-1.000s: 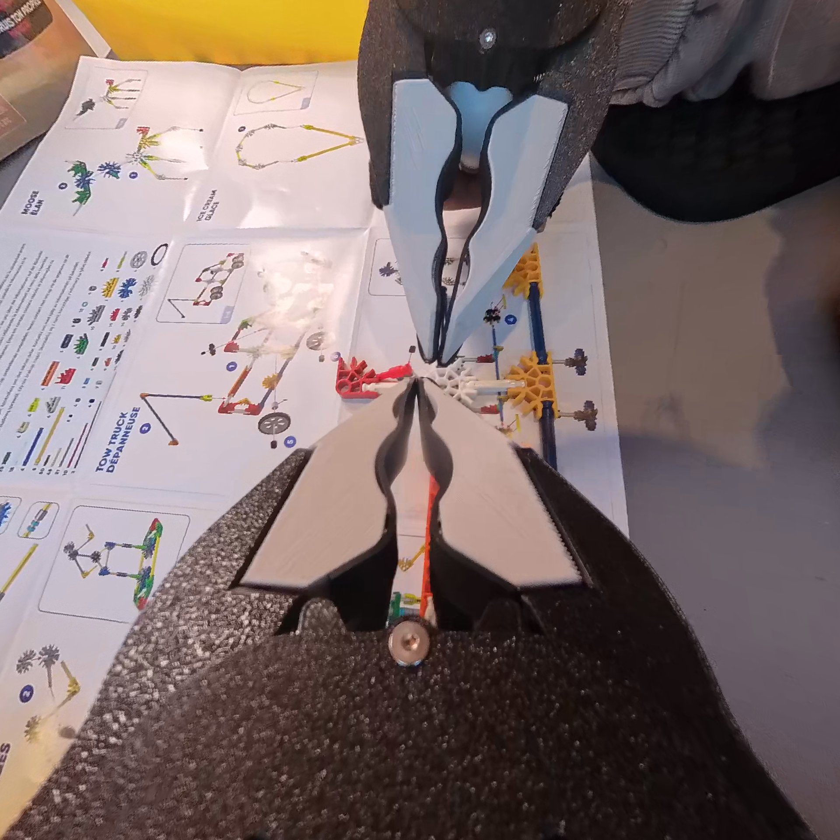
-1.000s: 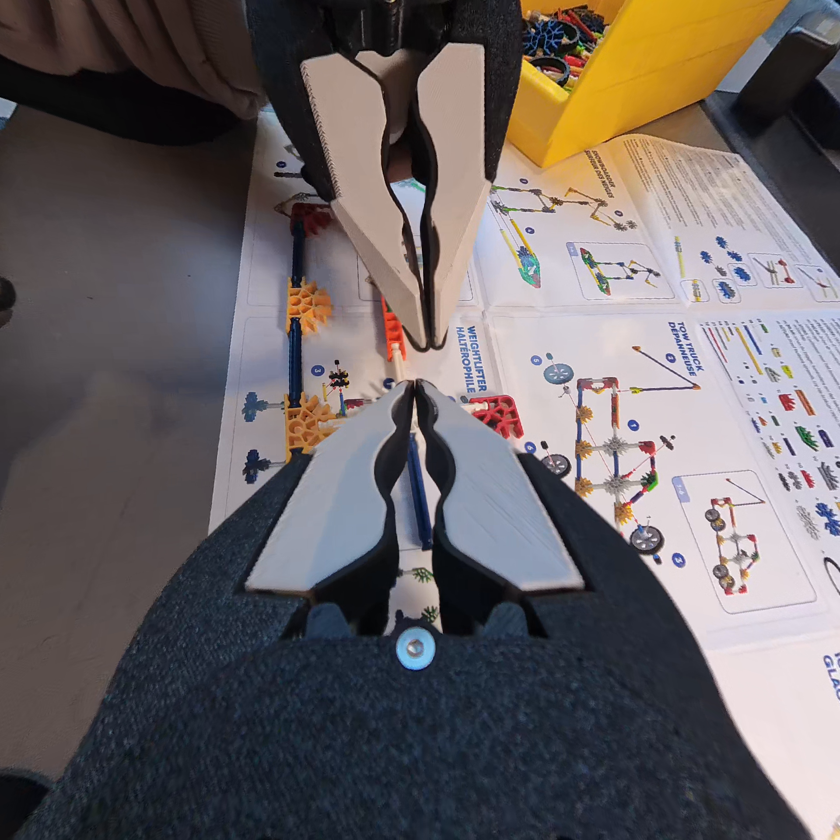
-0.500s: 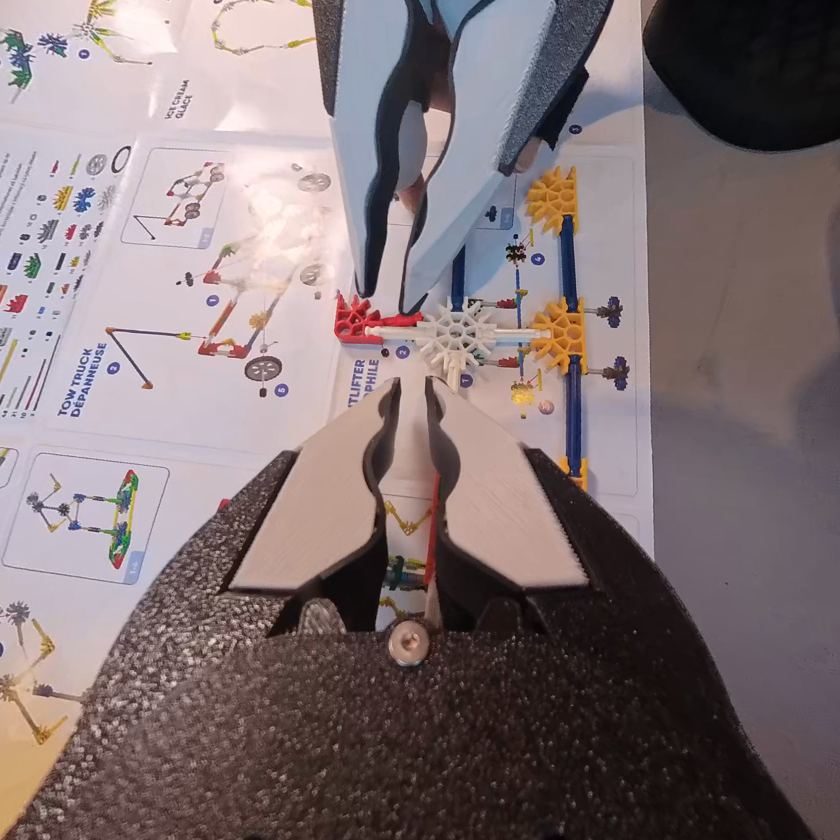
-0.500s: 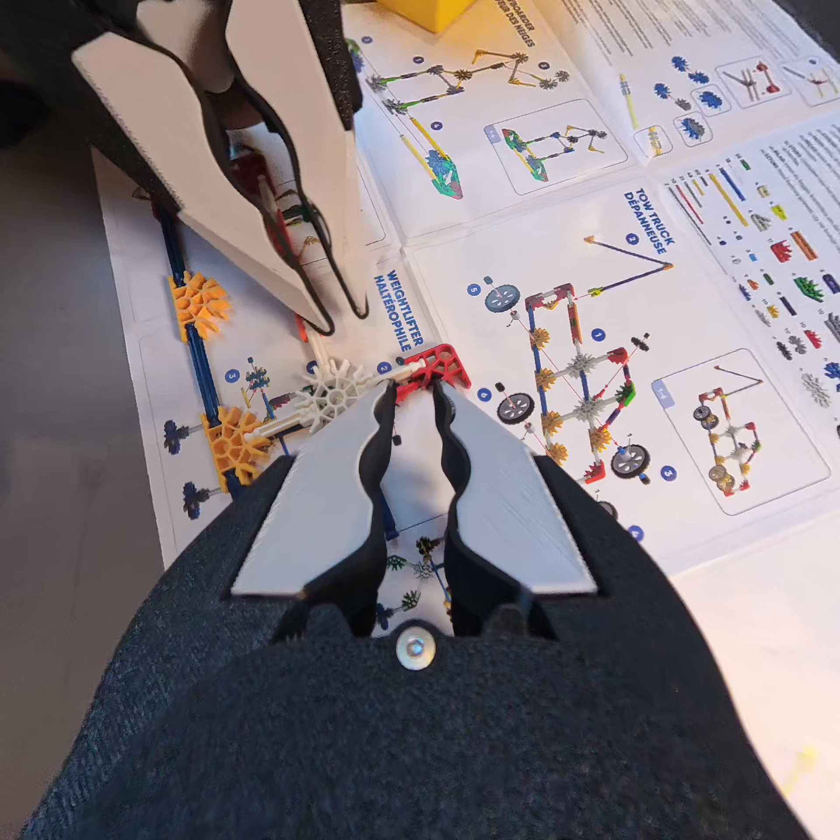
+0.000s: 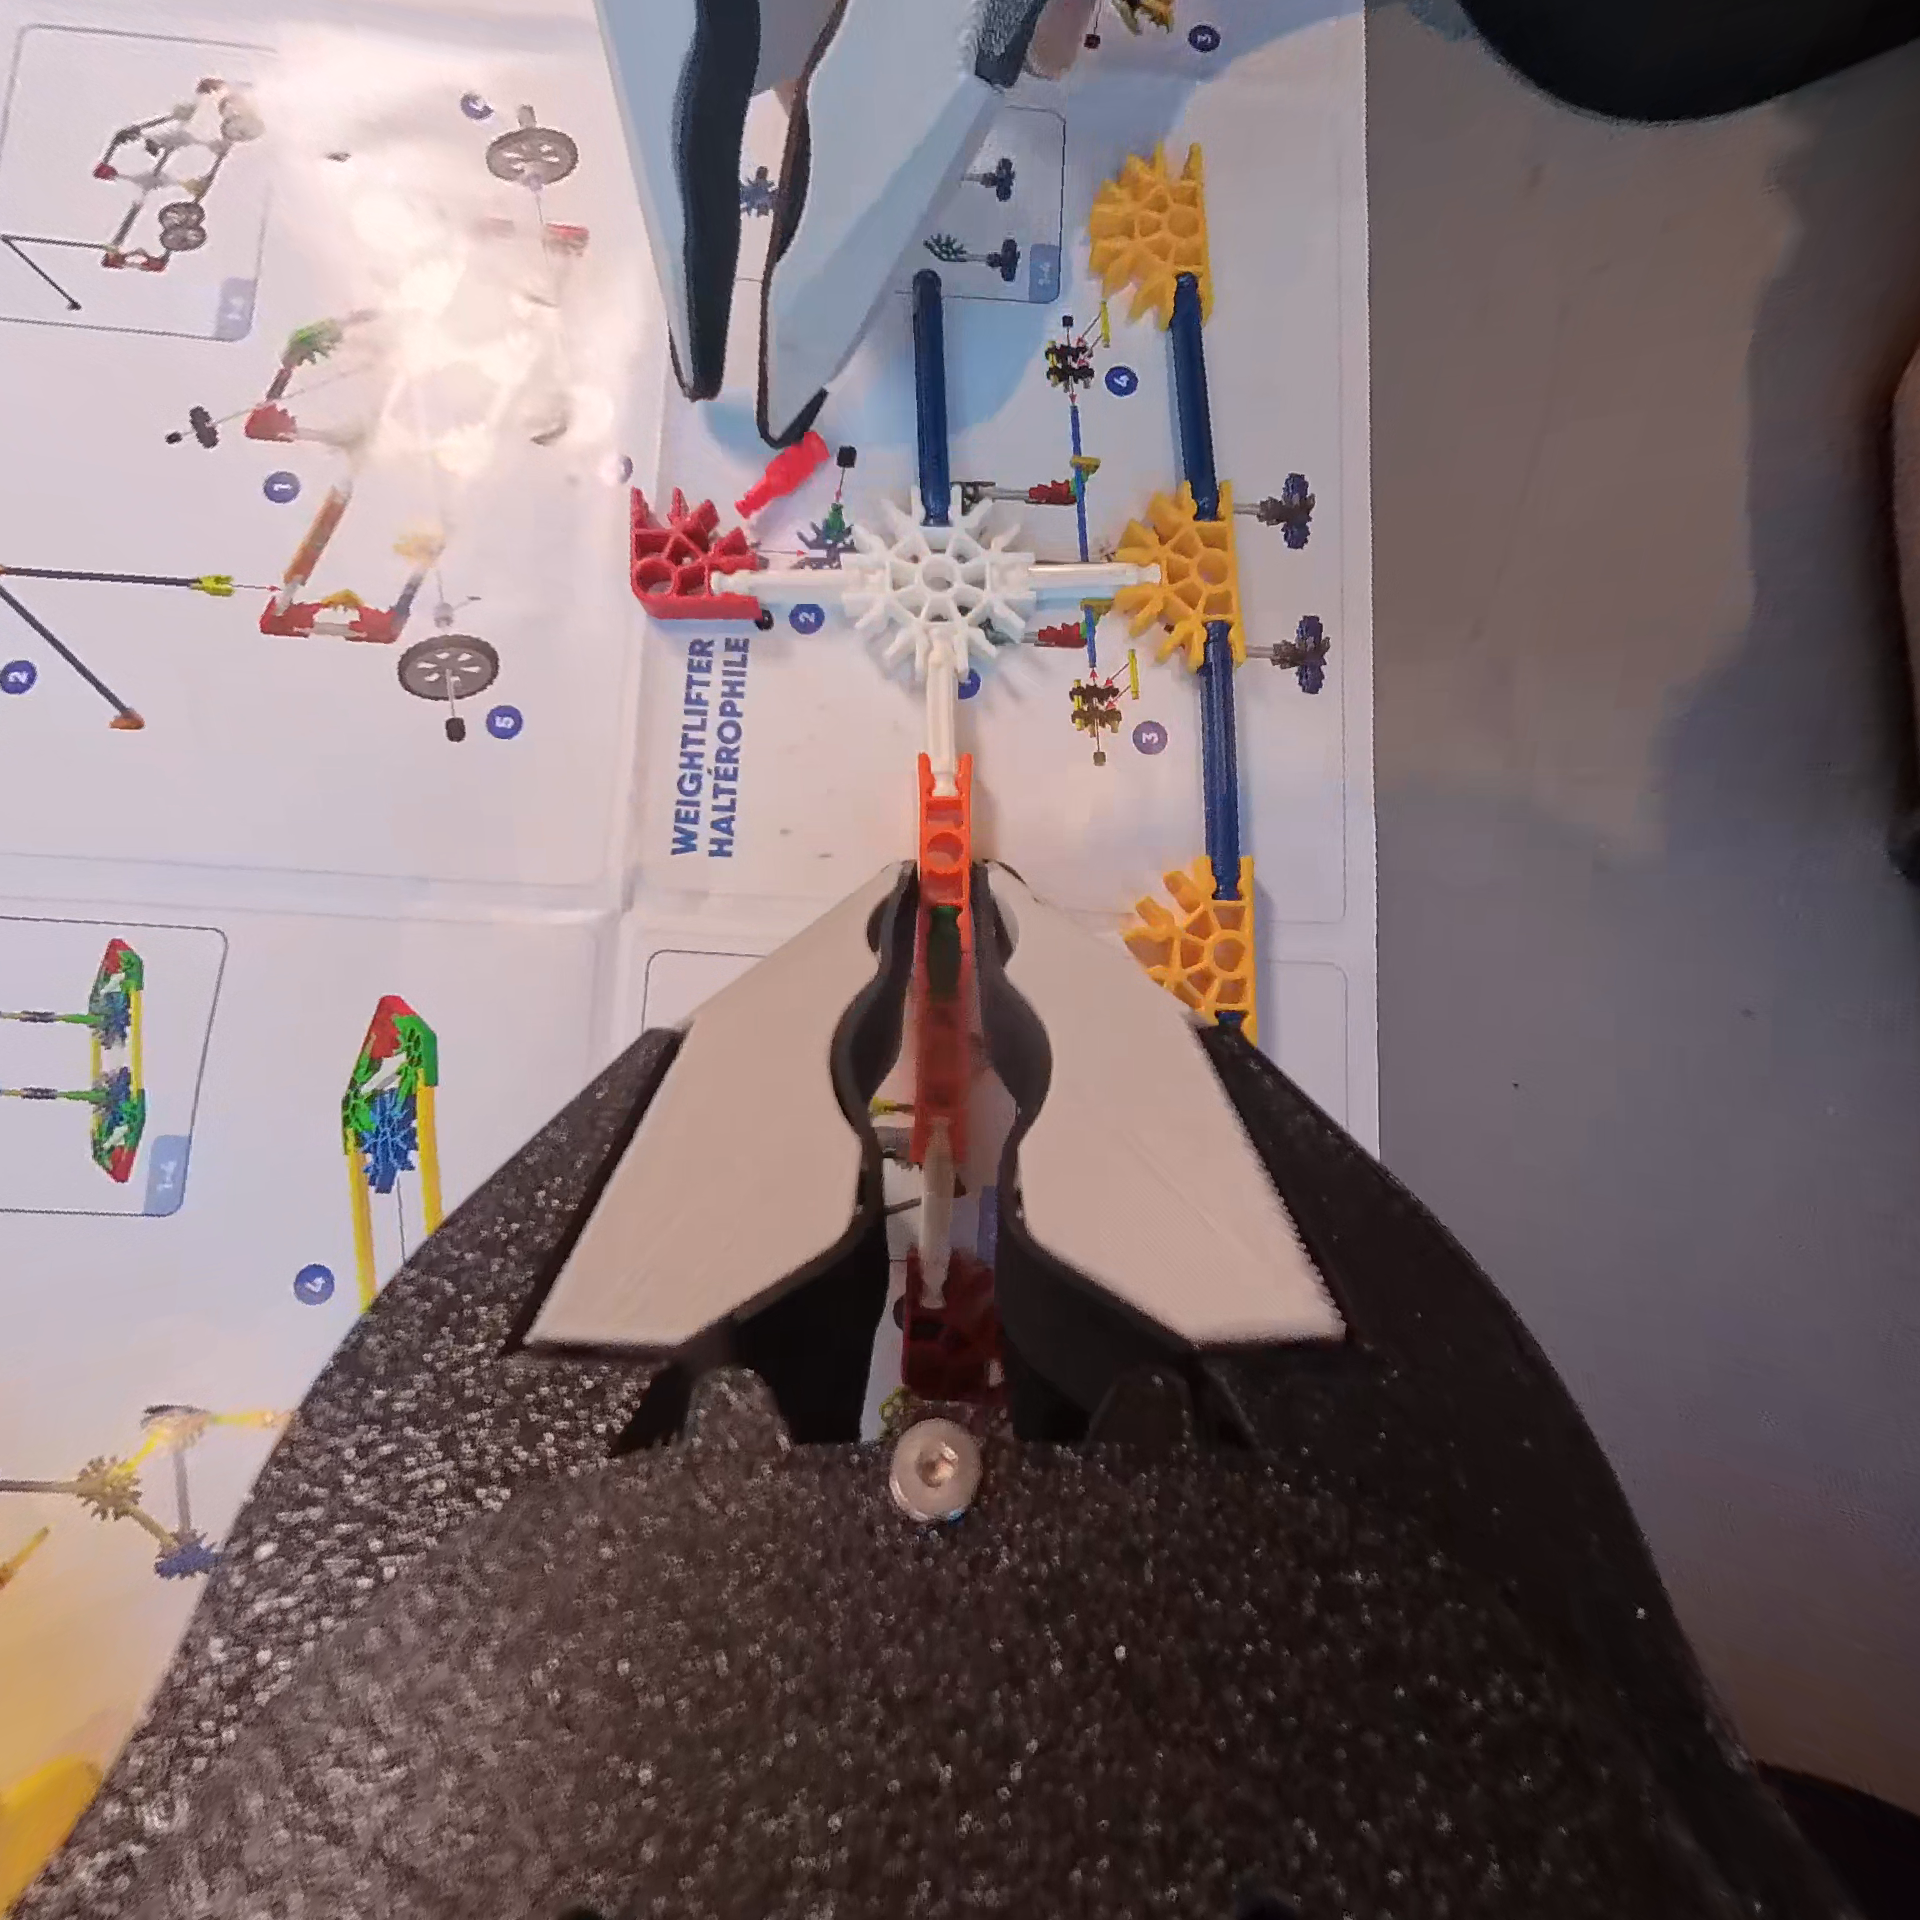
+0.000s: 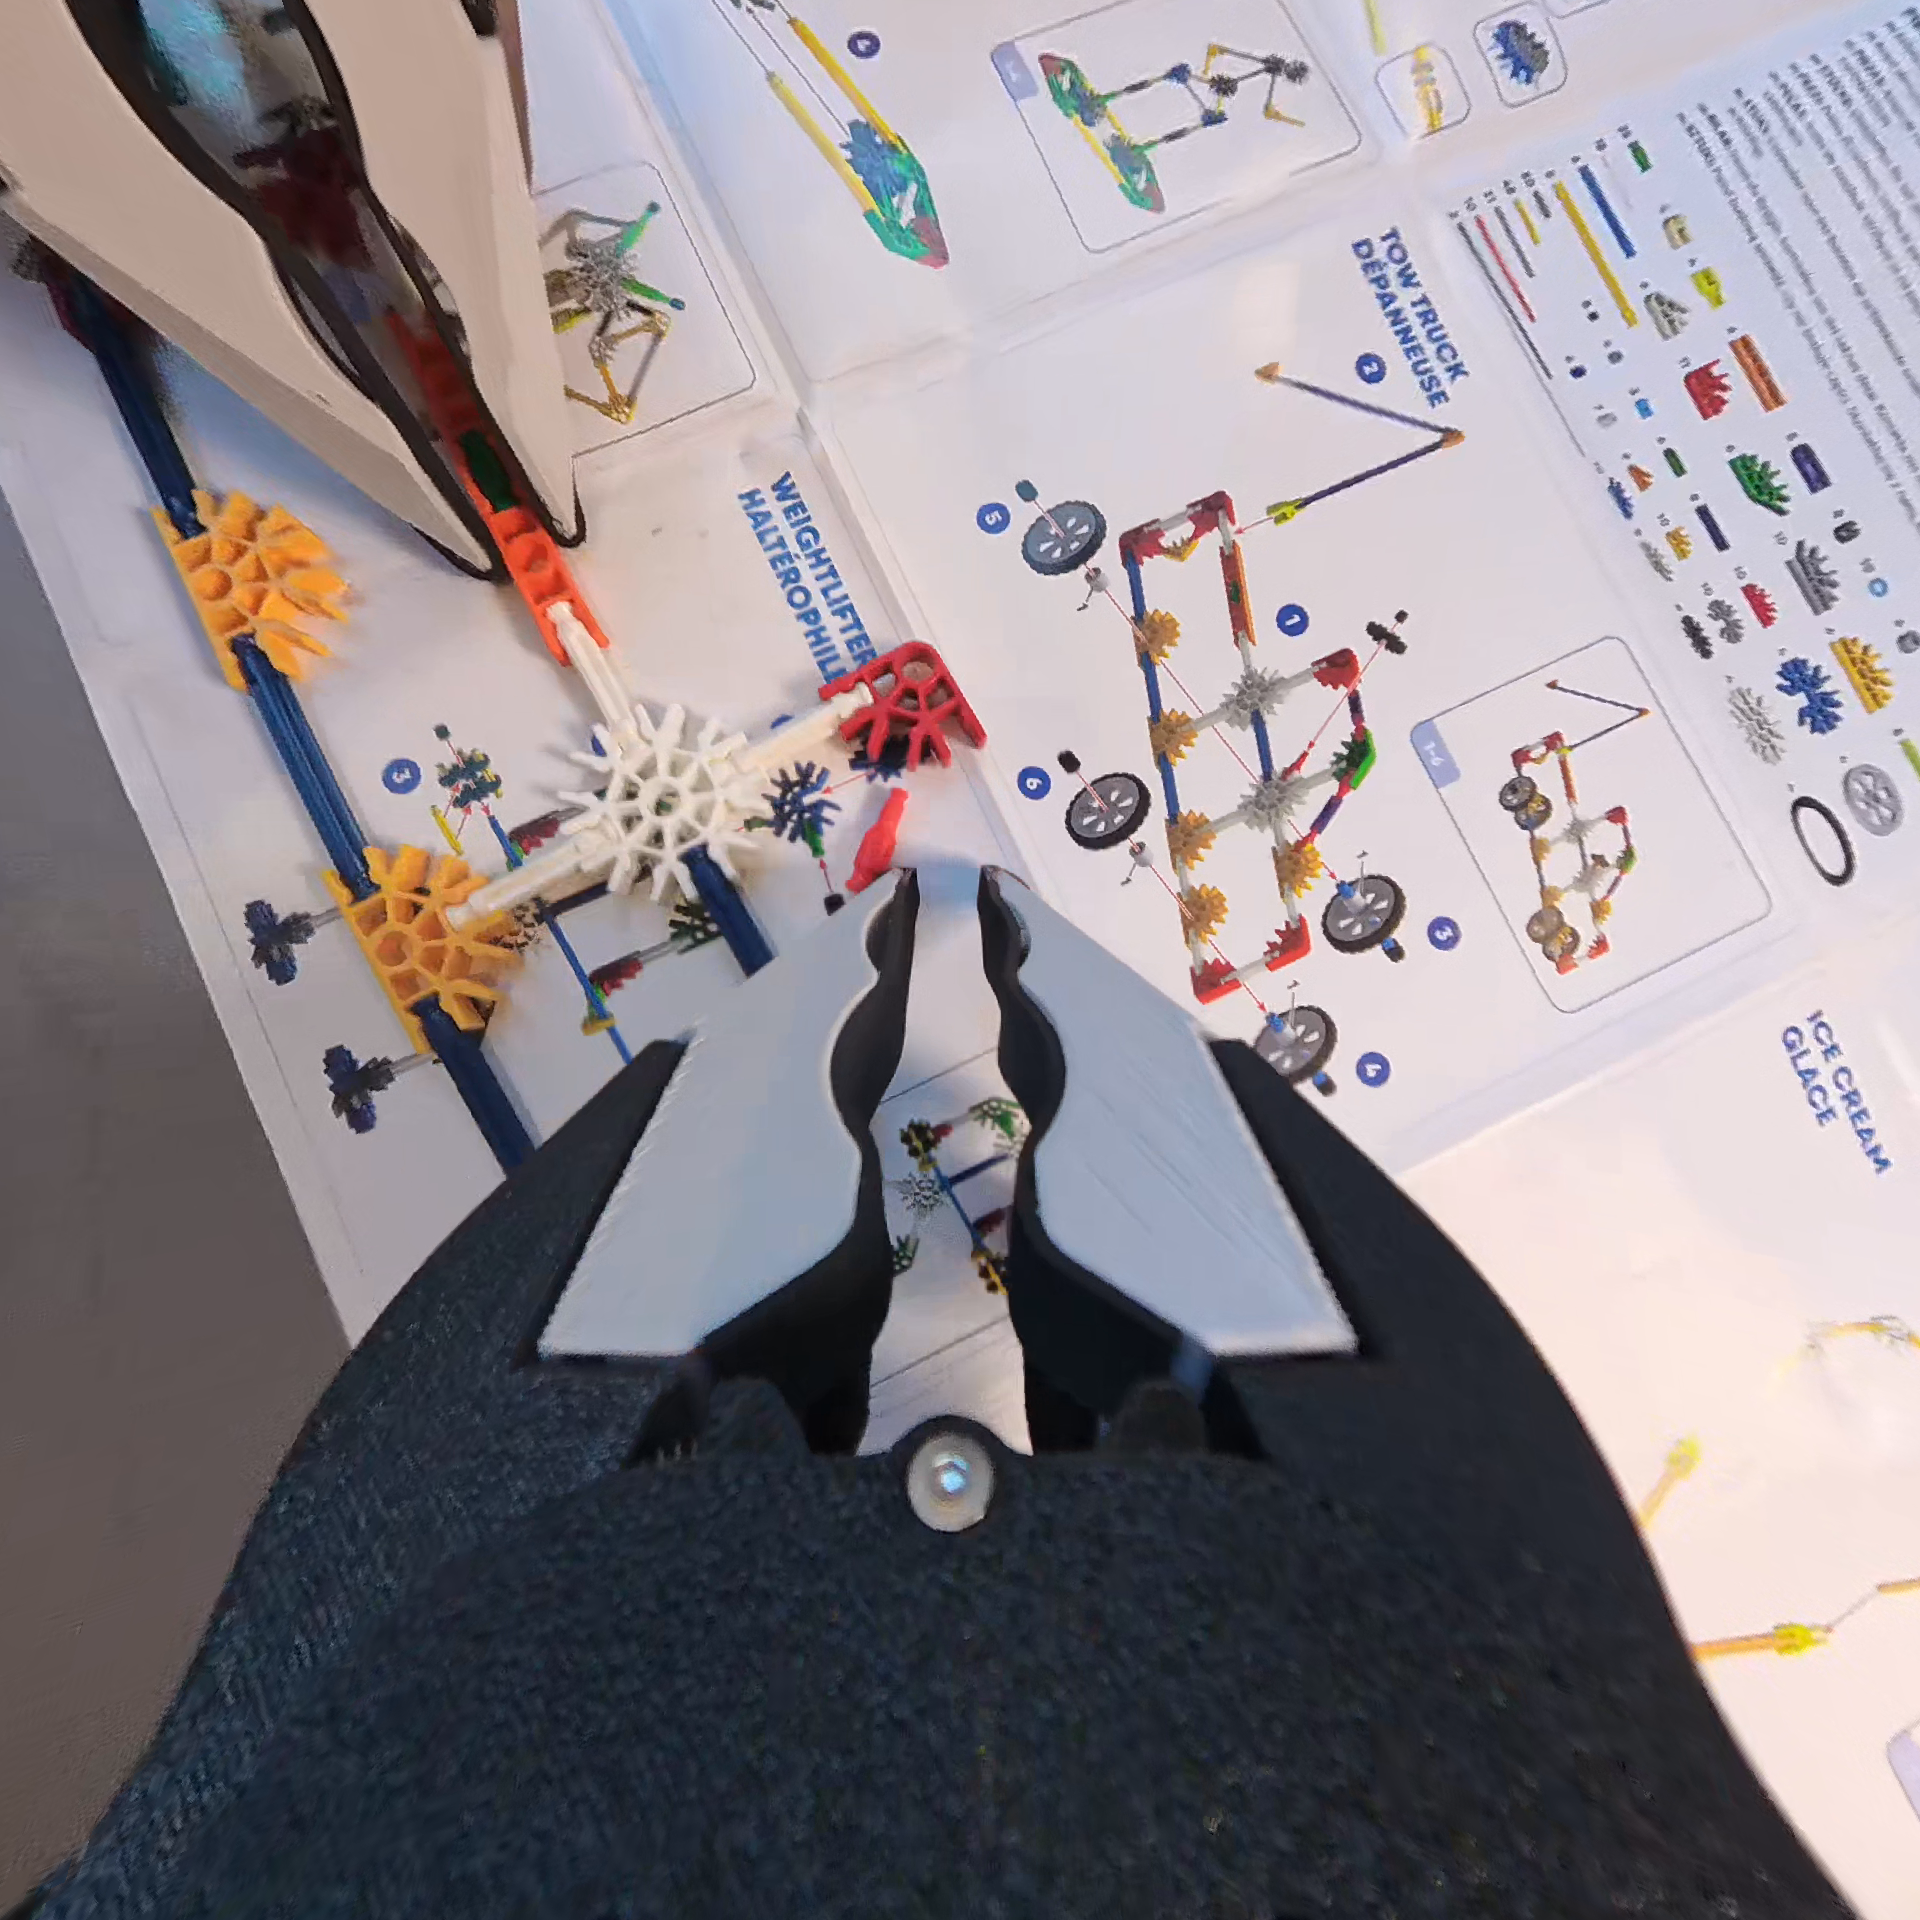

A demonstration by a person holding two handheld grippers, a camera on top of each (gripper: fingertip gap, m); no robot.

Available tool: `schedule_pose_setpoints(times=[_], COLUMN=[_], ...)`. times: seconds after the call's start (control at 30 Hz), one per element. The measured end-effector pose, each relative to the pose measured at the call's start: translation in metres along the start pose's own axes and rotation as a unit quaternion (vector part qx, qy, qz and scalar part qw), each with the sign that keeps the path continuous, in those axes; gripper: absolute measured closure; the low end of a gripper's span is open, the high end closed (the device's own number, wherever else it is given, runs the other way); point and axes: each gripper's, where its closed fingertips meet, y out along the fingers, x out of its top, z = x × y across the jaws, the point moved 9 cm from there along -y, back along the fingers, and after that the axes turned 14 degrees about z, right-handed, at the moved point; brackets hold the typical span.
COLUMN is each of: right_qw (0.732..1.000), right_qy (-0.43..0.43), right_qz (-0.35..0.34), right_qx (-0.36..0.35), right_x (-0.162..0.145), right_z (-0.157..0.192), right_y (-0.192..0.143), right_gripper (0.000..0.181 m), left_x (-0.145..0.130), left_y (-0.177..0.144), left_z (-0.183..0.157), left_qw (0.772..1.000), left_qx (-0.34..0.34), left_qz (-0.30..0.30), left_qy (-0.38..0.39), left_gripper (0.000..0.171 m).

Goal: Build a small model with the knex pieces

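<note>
A toy assembly lies flat on the instruction sheet point(image 5: 312, 831): a white snowflake connector point(image 5: 940, 577) joined by white rods to a red corner connector point(image 5: 681, 561), a yellow connector point(image 5: 1184, 571) and an orange connector point(image 5: 943, 831). My left gripper point(image 5: 940, 883) is shut on the orange connector, which also shows in the right wrist view point(image 6: 530, 551). My right gripper point(image 6: 951, 883) is slightly open and empty, just beyond the red corner connector point(image 6: 914, 707). A small loose red piece point(image 6: 878, 831) lies beside its left fingertip. The right gripper also shows in the left wrist view point(image 5: 748, 410).
Blue rods point(image 5: 1216, 727) link several yellow connectors along the sheet's right edge, and another blue rod point(image 5: 928, 395) runs up from the white connector. Bare grey table point(image 5: 1662, 831) lies beyond that edge. The sheet spreads wide to the other side point(image 6: 1351, 727). The grippers' ends are close to 11 cm from one another.
My left gripper has drawn back from the white connector and now grips the orange connector at its tips. My right gripper has opened slightly and shifted sideways. Both cameras sit closer to the sheet.
</note>
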Motion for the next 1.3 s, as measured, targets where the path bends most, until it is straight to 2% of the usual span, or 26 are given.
schedule_pose_setpoints(times=[0.23, 0.37, 0.43, 0.53, 0.67, 0.83, 0.93, 1.07, 1.17, 1.3], right_qw=[0.999, 1.000, 1.000, 1.000, 0.995, 0.963, 0.945, 0.901, 0.873, 0.861], right_qy=[0.008, -0.005, -0.006, -0.002, 0.033, 0.077, 0.075, 0.095, 0.112, 0.121], right_qz=[-0.031, 0.006, 0.007, 0.000, -0.076, -0.218, -0.271, -0.362, -0.401, -0.419], right_qx=[0.031, 0.022, 0.024, 0.029, 0.054, 0.136, 0.169, 0.219, 0.253, 0.263], right_x=[0.006, 0.008, 0.008, 0.006, 0.007, 0.014, 0.017, 0.025, 0.029, 0.032], right_z=[0.002, 0.008, 0.008, 0.006, -0.001, 0.000, 0.005, 0.012, 0.017, 0.019], right_y=[-0.008, 0.004, 0.004, 0.003, -0.010, -0.031, -0.036, -0.045, -0.047, -0.045], right_gripper=[0.164, 0.164, 0.175, 0.176, 0.176, 0.175, 0.175, 0.176, 0.175, 0.175], left_x=[-0.002, -0.003, -0.003, -0.003, 0.005, 0.020, 0.026, 0.034, 0.041, 0.045], left_y=[-0.002, -0.002, -0.002, -0.004, -0.019, -0.033, -0.032, -0.031, -0.034, -0.042], left_z=[0.000, 0.000, 0.000, 0.001, 0.010, 0.014, 0.012, 0.007, 0.003, 0.001], left_qw=[1.000, 1.000, 1.000, 1.000, 0.995, 0.971, 0.959, 0.943, 0.931, 0.915], left_qx=[0.004, 0.003, 0.004, 0.007, 0.017, -0.003, -0.036, -0.079, -0.069, -0.057], left_qz=[0.008, 0.009, 0.009, -0.001, -0.086, -0.217, -0.255, -0.297, -0.333, -0.374], left_qy=[0.005, 0.005, 0.005, 0.000, -0.042, -0.099, -0.117, -0.129, -0.132, -0.137], left_gripper=[0.164, 0.164, 0.164, 0.162, 0.159, 0.155, 0.156, 0.158, 0.157, 0.162])
